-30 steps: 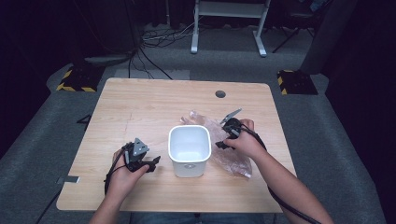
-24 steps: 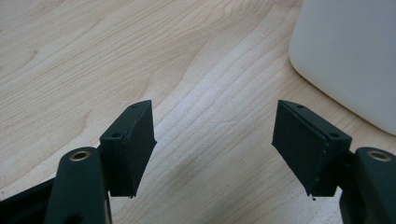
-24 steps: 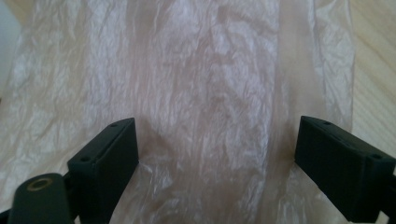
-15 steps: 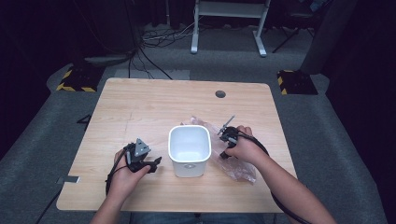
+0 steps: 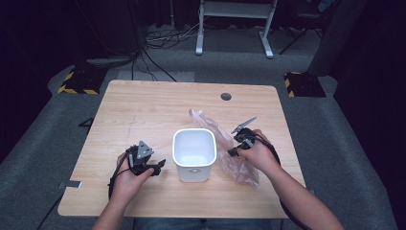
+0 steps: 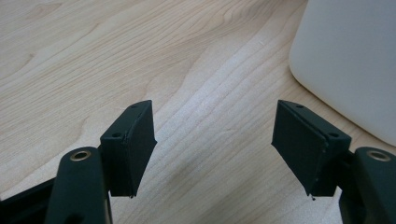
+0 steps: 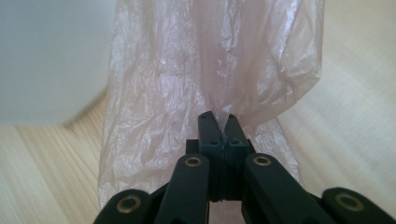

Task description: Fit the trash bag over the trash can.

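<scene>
A white plastic bin [image 5: 193, 154] stands upright on the wooden table [image 5: 153, 105], near the front middle. A thin, clear pinkish plastic bag [image 5: 211, 126] lies crumpled just right of the bin. My right gripper [image 5: 232, 152] sits over the bag's middle; its jaws have just been closing and now pinch a fold of the bag [image 7: 187, 70], as the right gripper view [image 7: 223, 123] shows, with the bin [image 7: 51, 56] blurred at the left. My left gripper [image 5: 160, 165] rests left of the bin, open with bare wood between its jaws [image 6: 215, 149]; the bin [image 6: 345, 60] is at that view's right.
A round cable hole [image 5: 226, 96] sits near the table's far edge. A white metal stand [image 5: 234, 19] and cables lie on the grey floor beyond the table. Yellow-black striped blocks [image 5: 76, 81] sit on the floor at both far corners.
My right gripper has moved left toward the bin and its jaws have closed on a fold of the bag. The bag has bunched up beside the bin. The left hand stayed still.
</scene>
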{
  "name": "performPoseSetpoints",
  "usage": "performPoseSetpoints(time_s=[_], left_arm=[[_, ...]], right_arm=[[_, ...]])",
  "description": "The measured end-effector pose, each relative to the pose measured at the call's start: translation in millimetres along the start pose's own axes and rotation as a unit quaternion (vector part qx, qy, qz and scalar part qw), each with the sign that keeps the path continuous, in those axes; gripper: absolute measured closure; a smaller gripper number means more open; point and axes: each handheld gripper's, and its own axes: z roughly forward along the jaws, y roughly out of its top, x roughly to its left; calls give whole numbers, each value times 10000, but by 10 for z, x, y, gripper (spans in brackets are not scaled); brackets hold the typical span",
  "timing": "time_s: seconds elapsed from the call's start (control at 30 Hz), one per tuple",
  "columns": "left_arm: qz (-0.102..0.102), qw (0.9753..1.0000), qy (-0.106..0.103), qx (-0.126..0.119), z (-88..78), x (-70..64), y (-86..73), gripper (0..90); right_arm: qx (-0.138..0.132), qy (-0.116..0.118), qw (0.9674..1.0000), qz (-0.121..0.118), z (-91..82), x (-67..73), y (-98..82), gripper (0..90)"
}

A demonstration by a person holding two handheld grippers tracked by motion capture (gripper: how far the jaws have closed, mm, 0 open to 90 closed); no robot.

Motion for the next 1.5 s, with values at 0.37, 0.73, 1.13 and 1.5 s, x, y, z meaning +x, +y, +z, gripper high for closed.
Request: performPoseSetpoints(time_s=[0.37,0.73,1.13,1.5], left_arm=[[26,10000,53,-50,-26,7,19,298],[-120,9999,29,-28,-90,43,25,309],[-394,9990,187,100,-259,139,-90,315],[-373,9990,221,51,-285,155,-112,309]], right_arm=[[-1437,-139,9893,-203,-489,17,63,900],[-2070,-217,9766,-546,-789,133,161,900],[-2484,-137,9634,-1003,-1145,383,481,897],[-3197,83,9381,-1330,-1268,716,774,897]])
